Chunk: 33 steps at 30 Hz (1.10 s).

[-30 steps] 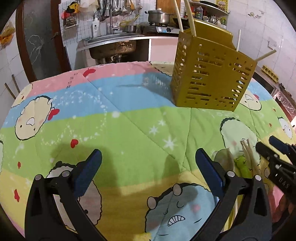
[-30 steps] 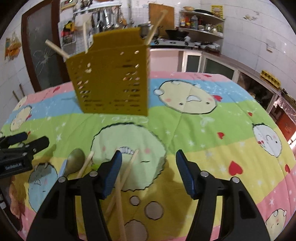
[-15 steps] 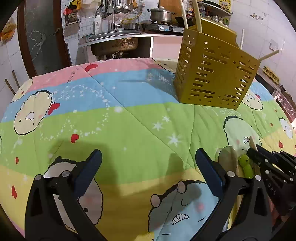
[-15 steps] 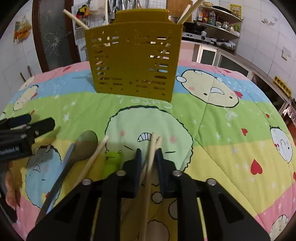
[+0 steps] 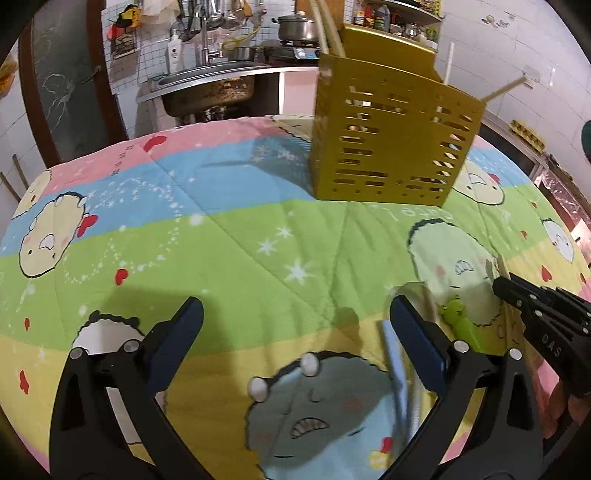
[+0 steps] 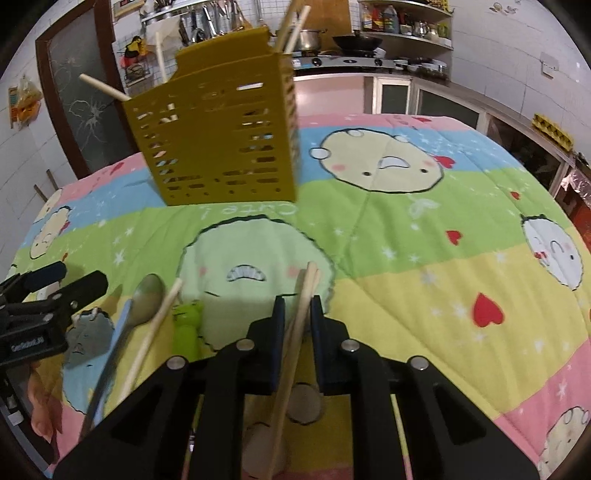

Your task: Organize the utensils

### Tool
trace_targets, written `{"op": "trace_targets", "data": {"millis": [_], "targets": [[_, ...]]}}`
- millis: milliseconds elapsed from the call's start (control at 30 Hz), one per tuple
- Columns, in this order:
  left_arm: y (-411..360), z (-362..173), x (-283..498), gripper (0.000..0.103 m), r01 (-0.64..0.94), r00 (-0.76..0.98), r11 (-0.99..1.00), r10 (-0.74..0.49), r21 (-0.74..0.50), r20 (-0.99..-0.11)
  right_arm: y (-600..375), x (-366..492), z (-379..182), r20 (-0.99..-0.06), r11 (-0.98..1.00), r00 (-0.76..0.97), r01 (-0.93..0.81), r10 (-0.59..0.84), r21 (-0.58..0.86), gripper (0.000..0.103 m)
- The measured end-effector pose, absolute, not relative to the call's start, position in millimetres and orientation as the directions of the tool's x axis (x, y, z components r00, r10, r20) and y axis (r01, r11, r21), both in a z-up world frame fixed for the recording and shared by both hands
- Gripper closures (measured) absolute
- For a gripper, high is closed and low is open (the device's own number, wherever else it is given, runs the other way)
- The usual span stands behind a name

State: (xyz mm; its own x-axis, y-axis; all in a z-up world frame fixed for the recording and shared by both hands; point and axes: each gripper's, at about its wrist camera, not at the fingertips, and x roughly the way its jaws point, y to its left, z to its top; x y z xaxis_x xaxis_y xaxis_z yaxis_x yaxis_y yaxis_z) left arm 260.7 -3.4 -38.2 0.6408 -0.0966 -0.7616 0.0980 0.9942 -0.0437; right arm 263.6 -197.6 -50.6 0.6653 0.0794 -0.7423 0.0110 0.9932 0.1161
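Note:
A yellow slotted utensil holder (image 6: 218, 136) stands on the cartoon quilt, with several chopsticks in it; it also shows in the left wrist view (image 5: 391, 140). My right gripper (image 6: 296, 310) is shut on a pair of wooden chopsticks (image 6: 301, 314), whose tips point toward the holder. Left of it lie a metal spoon (image 6: 136, 306), a single chopstick (image 6: 155, 328) and a green frog-topped utensil (image 6: 186, 328). My left gripper (image 5: 295, 332) is open and empty over the quilt, left of the spoon (image 5: 413, 295) and frog utensil (image 5: 460, 321).
The quilt (image 5: 221, 236) covers the round table. Behind it are a sink counter (image 5: 207, 79) and a stove with a pot (image 5: 297, 29). The right gripper shows at the right edge of the left wrist view (image 5: 535, 314); the left gripper shows at the left of the right wrist view (image 6: 44, 306).
My right gripper went from open to shut on the pair of chopsticks and has lifted slightly. My left gripper stayed open and shifted a little.

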Motion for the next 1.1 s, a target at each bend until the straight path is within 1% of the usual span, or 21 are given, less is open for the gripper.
{"op": "trace_targets", "data": {"millis": [200,333,433,467,567,600,700,867,900,933,1000,1033,1100], "targets": [[-25,-42,258,0.005,0.145,0.615,0.988,-0.135,-0.056,-0.777,-212,270,-54,-0.761,0.992,0.645,0.034,0.070,0.119,0.089],[-39,-46,258,0.006,0.166,0.609,0.986,-0.128,-0.032,-0.783,-212,269,-57,-0.762,0.994,0.645,0.032,0.063,0.109,0.088],[-47,-49,260,0.012,0.190,0.598,0.981,-0.135,-0.024,-0.790,-213,269,-57,-0.764,0.993,0.642,0.034,0.065,0.114,0.087],[-48,-51,261,0.016,0.192,0.595,0.981,-0.134,-0.021,-0.793,-214,269,-57,-0.764,0.992,0.642,0.036,0.069,0.120,0.087],[-46,-55,265,0.021,0.189,0.582,0.981,-0.151,-0.047,-0.799,-218,270,-57,-0.766,0.989,0.638,0.046,0.078,0.139,0.087],[-44,-55,267,0.027,0.181,0.578,0.982,-0.151,-0.055,-0.802,-219,271,-57,-0.766,0.989,0.638,0.050,0.078,0.142,0.087],[-39,-58,273,0.034,0.169,0.569,0.983,-0.154,-0.068,-0.808,-225,272,-56,-0.767,0.985,0.637,0.068,0.080,0.160,0.087],[-43,-56,277,0.034,0.172,0.567,0.983,-0.148,-0.059,-0.811,-230,275,-55,-0.769,0.980,0.634,0.095,0.077,0.176,0.087],[-45,-56,278,0.036,0.175,0.563,0.983,-0.150,-0.061,-0.813,-231,276,-54,-0.771,0.979,0.633,0.102,0.075,0.179,0.087],[-49,-55,279,0.038,0.184,0.557,0.981,-0.161,-0.067,-0.815,-232,277,-54,-0.772,0.978,0.631,0.105,0.074,0.180,0.087],[-54,-54,279,0.052,0.207,0.544,0.976,-0.176,-0.073,-0.820,-233,277,-54,-0.779,0.977,0.623,0.112,0.073,0.181,0.087],[-58,-54,279,0.054,0.215,0.541,0.974,-0.173,-0.064,-0.823,-234,278,-54,-0.785,0.976,0.616,0.119,0.071,0.182,0.087],[-60,-53,279,0.065,0.228,0.537,0.971,-0.183,-0.068,-0.823,-237,277,-53,-0.792,0.973,0.605,0.128,0.076,0.191,0.087]]}}
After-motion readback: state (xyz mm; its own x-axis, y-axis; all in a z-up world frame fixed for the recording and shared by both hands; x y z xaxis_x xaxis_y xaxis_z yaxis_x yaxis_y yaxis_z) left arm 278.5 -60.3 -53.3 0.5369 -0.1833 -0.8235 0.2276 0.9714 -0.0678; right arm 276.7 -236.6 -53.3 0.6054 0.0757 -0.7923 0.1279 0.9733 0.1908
